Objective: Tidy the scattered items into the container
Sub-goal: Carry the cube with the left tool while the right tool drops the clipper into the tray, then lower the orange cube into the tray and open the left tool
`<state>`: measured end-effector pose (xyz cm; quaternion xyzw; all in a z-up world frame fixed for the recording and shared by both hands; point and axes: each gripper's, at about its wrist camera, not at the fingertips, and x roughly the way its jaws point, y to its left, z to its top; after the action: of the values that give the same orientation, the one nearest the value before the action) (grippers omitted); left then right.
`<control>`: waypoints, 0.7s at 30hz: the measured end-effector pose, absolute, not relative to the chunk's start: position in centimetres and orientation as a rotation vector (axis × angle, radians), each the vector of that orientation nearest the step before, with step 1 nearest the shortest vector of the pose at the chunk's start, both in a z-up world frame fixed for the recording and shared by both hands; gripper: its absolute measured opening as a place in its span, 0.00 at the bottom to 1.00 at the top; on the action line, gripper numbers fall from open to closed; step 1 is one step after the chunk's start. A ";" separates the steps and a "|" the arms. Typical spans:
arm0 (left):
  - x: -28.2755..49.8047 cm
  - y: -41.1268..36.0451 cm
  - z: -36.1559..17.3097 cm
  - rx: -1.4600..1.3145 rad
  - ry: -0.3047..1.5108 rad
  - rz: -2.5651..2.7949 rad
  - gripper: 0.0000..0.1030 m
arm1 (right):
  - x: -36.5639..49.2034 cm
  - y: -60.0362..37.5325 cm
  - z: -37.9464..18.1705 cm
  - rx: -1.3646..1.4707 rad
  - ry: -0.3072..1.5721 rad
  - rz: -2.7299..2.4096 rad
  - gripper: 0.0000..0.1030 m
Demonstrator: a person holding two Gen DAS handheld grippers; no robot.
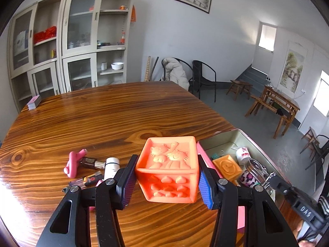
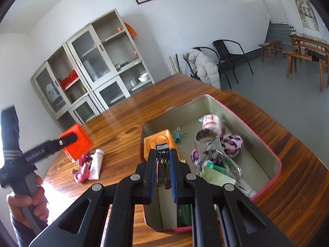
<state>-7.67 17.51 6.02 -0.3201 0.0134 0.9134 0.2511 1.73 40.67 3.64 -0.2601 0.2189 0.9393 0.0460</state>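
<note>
The left gripper's [image 1: 167,182] fingers clamp a soft orange rubber cube with embossed cats [image 1: 168,170] at centre frame, just left of the pink-rimmed rectangular metal container [image 2: 265,142]. The right gripper [image 2: 163,170] pinches a silver metal nail clipper [image 2: 162,164] above the container's near end. Best carry each clear over the rim, lower, then release gently.
</note>
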 end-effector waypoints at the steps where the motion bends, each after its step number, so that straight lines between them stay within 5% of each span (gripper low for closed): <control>1: -7.6 18.0 6.1 -0.869 0.041 2.480 0.53 | 1.8 40.8 3.4 -0.799 0.668 2.866 0.14; 13: -6.8 27.5 6.5 -0.852 0.125 2.347 0.53 | 4.1 42.5 2.6 -0.780 0.689 2.857 0.26; 16: -7.0 30.5 6.4 -0.842 0.153 2.305 0.53 | 5.0 42.6 2.7 -0.764 0.644 2.843 0.40; 18: -7.2 32.2 6.2 -0.843 0.164 2.282 0.53 | 5.5 42.6 2.8 -0.746 0.606 2.846 0.62; 21: -7.8 34.5 5.5 -0.861 0.173 2.256 0.54 | 6.1 42.2 3.1 -0.706 0.517 2.853 0.67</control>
<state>-7.80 34.46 5.54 -0.3330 0.0668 0.8720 0.3526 6.08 42.25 3.06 -0.2360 0.1727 0.9530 0.0788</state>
